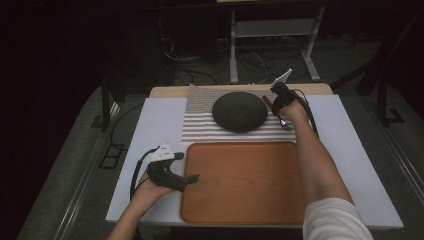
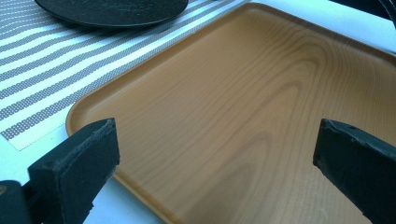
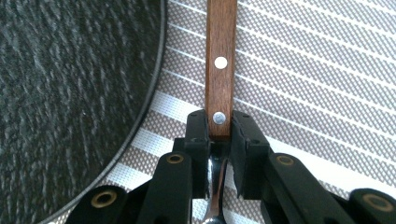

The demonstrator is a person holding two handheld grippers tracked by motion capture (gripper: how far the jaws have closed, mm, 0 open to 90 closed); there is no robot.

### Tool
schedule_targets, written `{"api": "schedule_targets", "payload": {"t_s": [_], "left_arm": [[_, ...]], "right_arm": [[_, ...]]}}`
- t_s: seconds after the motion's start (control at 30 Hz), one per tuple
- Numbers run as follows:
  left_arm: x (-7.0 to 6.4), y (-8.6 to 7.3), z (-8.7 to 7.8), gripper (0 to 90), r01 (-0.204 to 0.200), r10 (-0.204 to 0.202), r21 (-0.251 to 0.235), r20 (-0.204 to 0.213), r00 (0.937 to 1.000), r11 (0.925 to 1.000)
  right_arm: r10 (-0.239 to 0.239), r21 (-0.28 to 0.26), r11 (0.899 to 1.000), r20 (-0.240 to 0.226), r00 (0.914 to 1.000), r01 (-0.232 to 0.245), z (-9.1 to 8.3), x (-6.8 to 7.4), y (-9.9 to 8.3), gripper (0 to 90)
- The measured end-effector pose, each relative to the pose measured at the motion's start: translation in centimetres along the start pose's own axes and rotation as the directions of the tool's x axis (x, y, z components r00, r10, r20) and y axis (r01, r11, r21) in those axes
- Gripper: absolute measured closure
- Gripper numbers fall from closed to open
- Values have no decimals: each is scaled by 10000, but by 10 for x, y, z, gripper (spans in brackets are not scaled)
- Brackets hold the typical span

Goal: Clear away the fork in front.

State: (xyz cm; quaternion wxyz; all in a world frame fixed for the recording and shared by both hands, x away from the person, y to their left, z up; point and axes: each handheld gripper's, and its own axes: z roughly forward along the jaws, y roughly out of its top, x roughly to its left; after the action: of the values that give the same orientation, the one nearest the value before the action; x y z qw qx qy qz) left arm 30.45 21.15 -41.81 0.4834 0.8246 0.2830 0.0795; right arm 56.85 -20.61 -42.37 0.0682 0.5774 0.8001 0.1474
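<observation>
A piece of cutlery with a riveted wooden handle (image 3: 219,60) lies along the striped placemat (image 3: 308,70), just right of a dark speckled plate (image 3: 70,93). My right gripper (image 3: 218,126) is shut on it where the handle meets the metal neck. Its working end is hidden under the jaws. From above, the right gripper (image 1: 276,111) sits at the right rim of the plate (image 1: 240,111), with the brown handle (image 1: 267,102) beside it. My left gripper (image 1: 187,167) is open and holds nothing at the left edge of the wooden tray (image 1: 240,182).
The tray (image 2: 243,93) lies bare between my left jaws (image 2: 217,130), with the placemat (image 2: 37,70) and plate (image 2: 112,9) beyond it. The white tabletop (image 1: 155,120) borders mat and tray. Behind the table are cables and a metal stand (image 1: 272,30).
</observation>
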Motion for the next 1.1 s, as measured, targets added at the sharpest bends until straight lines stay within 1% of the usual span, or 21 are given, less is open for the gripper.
{"api": "schedule_targets", "payload": {"t_s": [0.03, 0.07, 0.13, 0.27, 0.33, 0.4, 0.53, 0.6, 0.67, 0.7, 0.73, 0.8, 0.87, 0.93, 1.1], "left_arm": [[0, 0, 0, 0, 7, -7, 8, 3, 10000, 10000], [0, 0, 0, 0, 12, -12, 13, 5, 10000, 10000], [0, 0, 1, 0, 28, -28, 32, -7, 10000, 10000], [1, 0, 1, 0, 29, -29, 50, -24, 10000, 10000], [1, 0, 1, 0, 35, -34, 41, -42, 10000, 10000], [1, 0, 1, 0, 29, -29, 55, -65, 10000, 10000], [0, 0, 1, 0, -15, 15, 69, -83, 10000, 10000], [0, 0, 1, 0, -24, 24, 76, -85, 10000, 10000], [0, 0, 1, 0, -46, 47, 72, -85, 10000, 10000], [0, 0, 1, 0, -41, 41, 67, -84, 10000, 10000], [0, 0, 1, 0, -48, 49, 62, -84, 10000, 10000], [0, 0, 1, 0, -55, 56, 74, -97, 9999, 10000], [0, 0, 1, 0, -56, 57, 71, -108, 9999, 10000], [0, 0, 0, 0, -56, 57, 58, -130, 9999, 10000], [-1, 0, 1, 0, -89, 90, 43, -147, 9999, 10000]], "right_arm": [[184, -124, 9997, -336, 9993, -188, -2, -5, -3, 773], [184, -124, 9997, -336, 9993, -188, -2, -5, -3, 773], [248, -305, 9992, -619, 9978, -268, -7, -9, -6, 773], [251, -674, 9972, -922, 9954, -313, -19, -16, -14, 776], [119, -821, 9964, -990, 9950, -201, -26, -18, -18, 778], [-56, -1113, 9938, -988, 9951, -54, -35, -18, -22, 777], [-170, -1527, 9883, -1150, 9932, -7, -53, -19, -30, 777], [-241, -1820, 9833, -1321, 9909, -3, -64, -19, -34, 777], [-444, -2136, 9768, -1455, 9884, 125, -74, -17, -39, 777], [-673, -2445, 9693, -1628, 9844, 258, -81, -14, -45, 776], [-673, -2445, 9693, -1628, 9844, 258, -81, -14, -45, 776], [-891, -2754, 9606, -1772, 9801, 375, -88, -10, -53, 776], [-1134, -3056, 9509, -1970, 9738, 489, -93, -6, -61, 776], [-1382, -3341, 9407, -2202, 9656, 585, -96, -2, -71, 776], [-1840, -3833, 9208, -2630, 9471, 724, -103, 8, -92, 776]]}}
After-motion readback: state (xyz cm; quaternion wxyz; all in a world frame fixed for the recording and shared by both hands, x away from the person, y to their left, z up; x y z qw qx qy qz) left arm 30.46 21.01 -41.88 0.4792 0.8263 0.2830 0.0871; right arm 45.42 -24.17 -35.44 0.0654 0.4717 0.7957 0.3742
